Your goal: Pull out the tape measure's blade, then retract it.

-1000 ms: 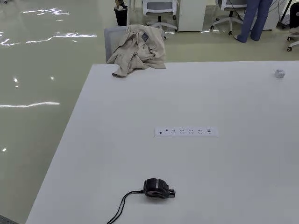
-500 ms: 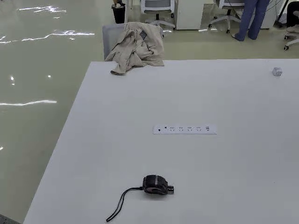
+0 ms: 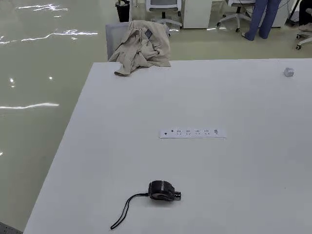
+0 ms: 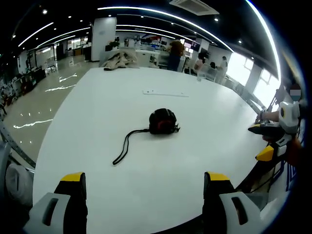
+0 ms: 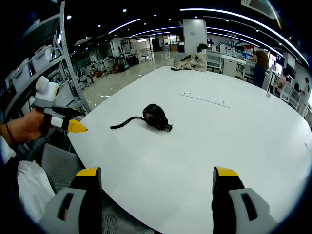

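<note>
- Your left claw [image 4: 145,178] is spread wide and empty, its yellow-tipped jaws raised over the near edge of the white tabletop [image 3: 234,97]. It looks straight at the work.
- Your right claw [image 5: 156,171] is just as wide and just as empty, held off the near edge further to the right. The two claws frame the job from either side, which suits a task needing one to hold and one to pull.
- The black round-cased tape measure [image 3: 163,190] lies flat on the tabletop near the front edge, well apart from both claws and touched by neither.
- Its blade appears fully wound in, with only a small dark tab [image 3: 178,196] showing at the case's right side in the head view. By that, the pull has not begun.
- The thin black wrist strap [image 3: 124,212] trails loose from the case's left side toward the front edge, away from the tab, so it should not foul the blade's path.
- Judging by this layout, you will want one claw to pin the case and the other to pinch the tab. An unpinned case would likely slide on the smooth surface.
- A flat white power strip [image 3: 192,133] lies further back, and a beige jacket [image 3: 141,48] is draped over a chair at the far corner. Both are well clear of the work.
</note>
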